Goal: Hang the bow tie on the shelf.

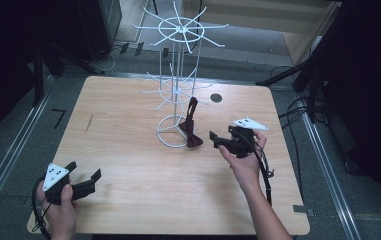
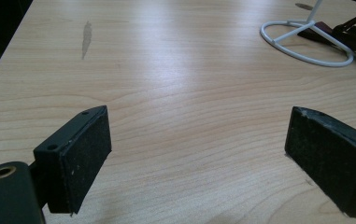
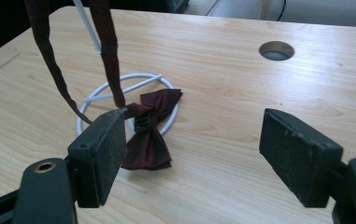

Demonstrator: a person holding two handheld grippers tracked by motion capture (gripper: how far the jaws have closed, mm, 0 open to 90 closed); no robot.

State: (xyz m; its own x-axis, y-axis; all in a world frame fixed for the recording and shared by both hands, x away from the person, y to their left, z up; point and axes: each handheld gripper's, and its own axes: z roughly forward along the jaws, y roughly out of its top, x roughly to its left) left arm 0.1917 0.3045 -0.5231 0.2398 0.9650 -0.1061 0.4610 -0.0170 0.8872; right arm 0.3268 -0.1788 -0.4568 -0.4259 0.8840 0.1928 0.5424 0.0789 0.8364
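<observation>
I am watching my right claw (image 1: 217,139) hanging just above the pale wooden counter (image 1: 143,175), near the right side, with its two black jaws standing wide and nothing between them. The dark red cloth bow tie (image 3: 150,133) is lying on the counter just in front of this claw, partly across the round bottom ring of the tall white wire stand (image 1: 177,75). Its thin strap is going up and hanging on one of the stand's lower wire arms. My left claw (image 1: 85,177) is sitting low near the front left corner of the counter, well apart from the bow tie, and its jaws are standing wide too, with only bare wood between them.
</observation>
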